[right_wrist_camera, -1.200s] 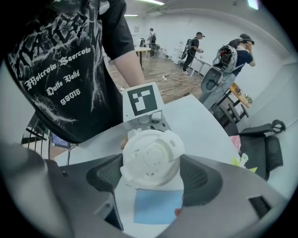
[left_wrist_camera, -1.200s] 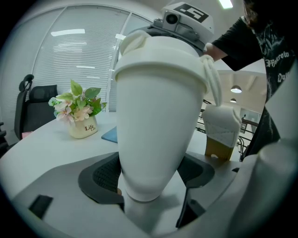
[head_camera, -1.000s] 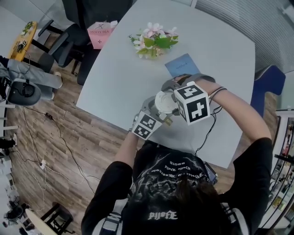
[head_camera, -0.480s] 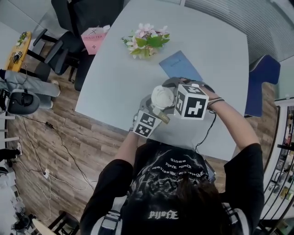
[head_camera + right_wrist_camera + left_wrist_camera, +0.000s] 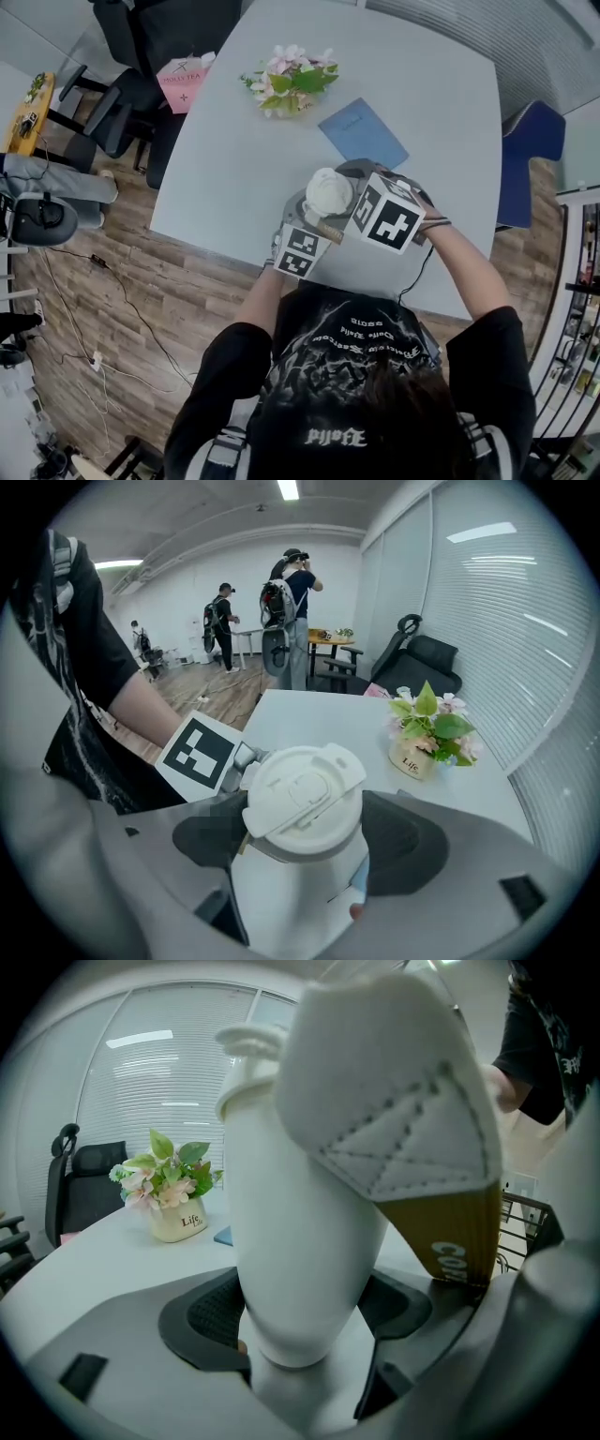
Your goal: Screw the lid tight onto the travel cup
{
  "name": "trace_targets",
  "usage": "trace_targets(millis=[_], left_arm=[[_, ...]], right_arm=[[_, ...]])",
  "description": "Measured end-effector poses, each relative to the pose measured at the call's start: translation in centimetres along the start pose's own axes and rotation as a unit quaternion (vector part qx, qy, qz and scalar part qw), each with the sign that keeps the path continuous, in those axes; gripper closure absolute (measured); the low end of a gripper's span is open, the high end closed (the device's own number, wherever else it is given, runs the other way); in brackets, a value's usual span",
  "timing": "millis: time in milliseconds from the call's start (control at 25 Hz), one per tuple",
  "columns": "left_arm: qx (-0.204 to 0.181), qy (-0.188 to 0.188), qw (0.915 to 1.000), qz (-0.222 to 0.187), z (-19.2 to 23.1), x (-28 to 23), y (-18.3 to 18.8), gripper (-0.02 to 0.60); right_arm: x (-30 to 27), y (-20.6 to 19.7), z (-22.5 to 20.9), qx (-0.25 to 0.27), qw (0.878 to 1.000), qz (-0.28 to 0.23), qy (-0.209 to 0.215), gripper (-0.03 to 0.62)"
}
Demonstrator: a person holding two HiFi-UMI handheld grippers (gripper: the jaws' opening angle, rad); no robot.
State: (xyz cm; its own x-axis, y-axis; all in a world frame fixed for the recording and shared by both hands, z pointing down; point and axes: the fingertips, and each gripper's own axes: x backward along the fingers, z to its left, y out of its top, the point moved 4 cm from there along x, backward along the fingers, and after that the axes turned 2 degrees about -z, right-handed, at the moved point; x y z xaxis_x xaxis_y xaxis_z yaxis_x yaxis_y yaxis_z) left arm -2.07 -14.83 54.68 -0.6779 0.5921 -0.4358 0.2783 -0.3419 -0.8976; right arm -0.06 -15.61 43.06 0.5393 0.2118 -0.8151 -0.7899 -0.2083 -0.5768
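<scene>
A white travel cup (image 5: 328,192) is held up over the white table (image 5: 234,178), close to my chest. My left gripper (image 5: 309,220) is shut on the cup's narrow lower body (image 5: 305,1241), with a dark pad pressed on each side. A white strap with a brown tag (image 5: 459,1232) hangs beside the cup. My right gripper (image 5: 352,187) comes in from the right. Its two pads clamp the white flip-top lid (image 5: 300,794), which sits on the cup's mouth. In the head view the marker cubes hide most of both grippers' jaws.
A flower pot (image 5: 286,84) and a blue booklet (image 5: 363,133) lie further back on the table. A pink box (image 5: 183,80) rests on a black chair at the far left corner. A blue chair (image 5: 525,159) stands to the right. Several people stand far off (image 5: 286,602).
The right gripper's marker cube has rolled and tipped over while staying at the lid. The cup and both grippers have shifted slightly toward the table's near edge.
</scene>
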Motion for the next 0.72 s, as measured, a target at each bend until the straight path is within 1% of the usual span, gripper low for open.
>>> trace_targets(millis=[160, 320, 440, 520, 600, 640, 680, 720], left_arm=[[-0.001, 0.005, 1.0, -0.001, 0.1, -0.1, -0.1, 0.192], [-0.003, 0.01, 0.9999, -0.001, 0.1, -0.2, -0.1, 0.193], [-0.005, 0.008, 1.0, -0.001, 0.1, -0.1, -0.1, 0.192], [-0.005, 0.003, 1.0, -0.002, 0.1, -0.2, -0.2, 0.192], [-0.005, 0.0, 1.0, -0.002, 0.1, -0.3, -0.1, 0.192], [-0.006, -0.002, 1.0, -0.002, 0.1, -0.3, -0.1, 0.192], [-0.007, -0.004, 1.0, -0.001, 0.1, -0.3, -0.1, 0.192], [-0.009, -0.008, 0.9999, -0.001, 0.1, -0.3, -0.1, 0.192]], right_arm=[[-0.1, -0.2, 0.1, -0.038, 0.999, -0.02, -0.022, 0.21], [-0.2, -0.4, 0.2, -0.08, 0.995, -0.023, -0.045, 0.21], [-0.1, -0.3, 0.2, -0.09, 0.994, -0.036, -0.056, 0.21], [-0.1, -0.5, 0.1, -0.092, 0.994, -0.047, -0.042, 0.209], [0.1, -0.5, -0.1, -0.088, 0.994, -0.058, -0.016, 0.208], [0.5, -0.3, -0.2, -0.079, 0.995, -0.064, -0.003, 0.199], [0.8, -0.1, -0.4, -0.065, 0.995, -0.069, 0.009, 0.182], [1.3, 0.2, -0.6, -0.044, 0.996, -0.071, 0.02, 0.179]])
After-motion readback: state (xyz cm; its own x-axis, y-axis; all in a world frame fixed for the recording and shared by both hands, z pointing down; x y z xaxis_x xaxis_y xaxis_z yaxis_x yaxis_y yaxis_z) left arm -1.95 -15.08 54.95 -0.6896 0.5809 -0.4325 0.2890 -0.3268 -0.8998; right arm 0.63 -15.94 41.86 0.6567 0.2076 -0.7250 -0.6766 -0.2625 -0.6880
